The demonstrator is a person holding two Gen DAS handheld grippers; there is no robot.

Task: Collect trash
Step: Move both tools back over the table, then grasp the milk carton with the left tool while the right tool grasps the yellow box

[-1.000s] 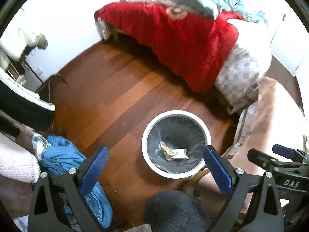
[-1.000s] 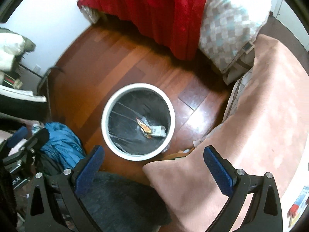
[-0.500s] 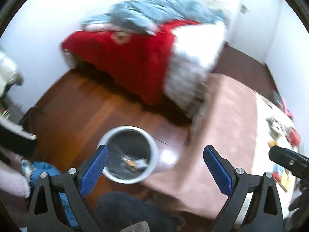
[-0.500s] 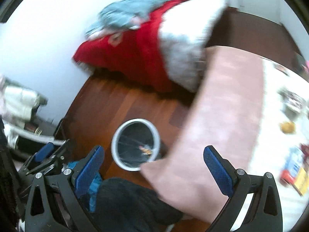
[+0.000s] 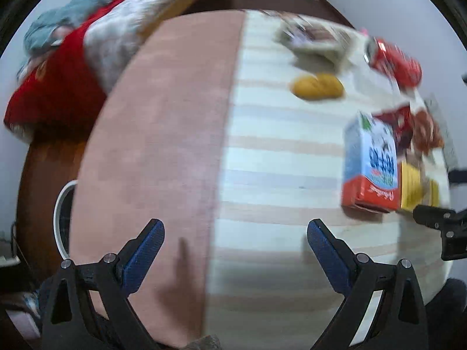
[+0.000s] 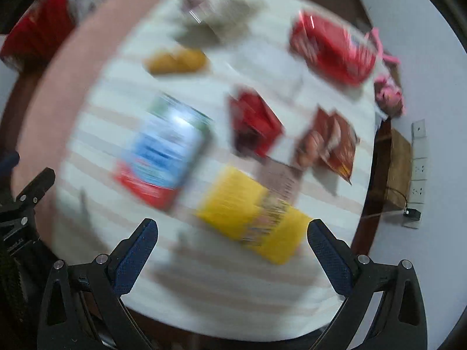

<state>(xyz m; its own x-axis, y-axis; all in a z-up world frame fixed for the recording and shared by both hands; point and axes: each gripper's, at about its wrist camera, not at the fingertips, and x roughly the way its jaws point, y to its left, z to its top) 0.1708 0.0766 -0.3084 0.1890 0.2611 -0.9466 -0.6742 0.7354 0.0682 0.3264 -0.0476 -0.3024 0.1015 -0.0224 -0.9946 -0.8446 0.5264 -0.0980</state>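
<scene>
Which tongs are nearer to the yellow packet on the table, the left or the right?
Right. The right tongs hang open just before the yellow packet. The left tongs, also open, are farther, with the packet off to their right.

Trash scattered, right half of frame: blue-white carton, red can lying, yellow packet, orange lump; bin rim left edge.
</scene>
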